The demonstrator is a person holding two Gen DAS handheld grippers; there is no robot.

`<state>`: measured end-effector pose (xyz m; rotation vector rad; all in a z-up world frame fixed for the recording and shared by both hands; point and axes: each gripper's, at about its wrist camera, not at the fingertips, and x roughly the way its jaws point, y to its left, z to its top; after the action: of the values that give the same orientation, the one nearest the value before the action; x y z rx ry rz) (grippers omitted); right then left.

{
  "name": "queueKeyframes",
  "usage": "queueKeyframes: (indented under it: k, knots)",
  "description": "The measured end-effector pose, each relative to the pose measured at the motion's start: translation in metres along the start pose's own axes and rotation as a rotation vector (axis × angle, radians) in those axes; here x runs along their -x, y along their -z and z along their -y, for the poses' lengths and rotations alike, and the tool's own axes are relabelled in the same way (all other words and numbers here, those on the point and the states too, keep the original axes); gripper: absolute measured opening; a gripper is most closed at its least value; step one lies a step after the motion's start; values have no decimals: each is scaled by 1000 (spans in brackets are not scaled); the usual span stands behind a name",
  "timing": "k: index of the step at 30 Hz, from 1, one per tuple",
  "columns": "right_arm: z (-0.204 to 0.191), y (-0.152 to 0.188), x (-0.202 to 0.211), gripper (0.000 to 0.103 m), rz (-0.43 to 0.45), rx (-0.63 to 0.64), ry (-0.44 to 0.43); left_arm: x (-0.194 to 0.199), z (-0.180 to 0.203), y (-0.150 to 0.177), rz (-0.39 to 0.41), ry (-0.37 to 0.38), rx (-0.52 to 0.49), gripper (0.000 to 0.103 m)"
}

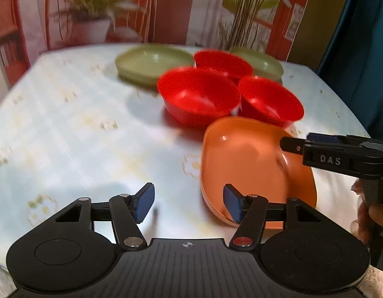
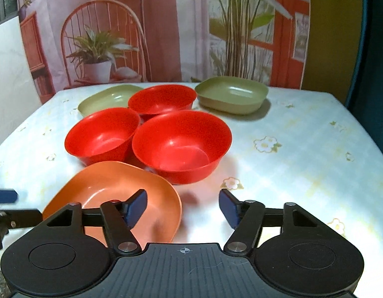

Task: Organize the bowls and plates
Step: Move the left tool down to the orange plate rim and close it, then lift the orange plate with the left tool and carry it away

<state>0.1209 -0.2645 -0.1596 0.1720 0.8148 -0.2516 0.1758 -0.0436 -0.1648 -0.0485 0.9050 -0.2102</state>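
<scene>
An orange square plate point(image 1: 243, 164) point(image 2: 112, 188) lies nearest on the table. Behind it stand three red bowls point(image 1: 199, 96) point(image 2: 181, 146), close together. Two green square plates sit at the back, one left point(image 1: 151, 64) point(image 2: 107, 99) and one right point(image 1: 263, 64) point(image 2: 231, 94). My left gripper point(image 1: 189, 203) is open and empty, its right finger over the orange plate's near-left rim. My right gripper point(image 2: 182, 208) is open and empty, its left finger over the orange plate's right part. The right gripper also shows in the left wrist view point(image 1: 335, 154), above the plate's right edge.
The table point(image 1: 67, 124) point(image 2: 303, 154) has a pale floral cloth. A printed backdrop with a chair and plants stands behind the far edge. A dark blue curtain hangs at the right.
</scene>
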Motion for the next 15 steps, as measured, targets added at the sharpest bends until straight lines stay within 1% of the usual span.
queueKeyframes:
  k: [2,4,6,7,8,10,11,13,15]
  knots:
    - [1,0,-6,52,-13,2,-10,-8,-1,1,-35,24,20,50]
    - [3,1,-10,50,-20,2,-19,-14,-3,3,-54,58,51,47]
    - [4,2,-14,46,-29,-2,-28,-18,-4,3,-55,76,68,43]
    - [5,2,-15,46,-33,-6,-32,-19,-3,3,-53,78,65,38]
    - [6,3,-17,43,-40,-11,-37,-21,-3,2,-53,85,61,31]
    - [8,3,-20,37,-49,-18,-45,-23,-1,2,-54,102,58,23]
    - [9,3,-21,32,-53,-24,-51,-23,0,2,-49,108,57,19]
    - [11,3,-21,28,-54,-37,-64,-25,1,1,-45,109,52,18]
    - [11,4,-21,21,-56,-42,-75,-25,1,0,-41,111,56,17]
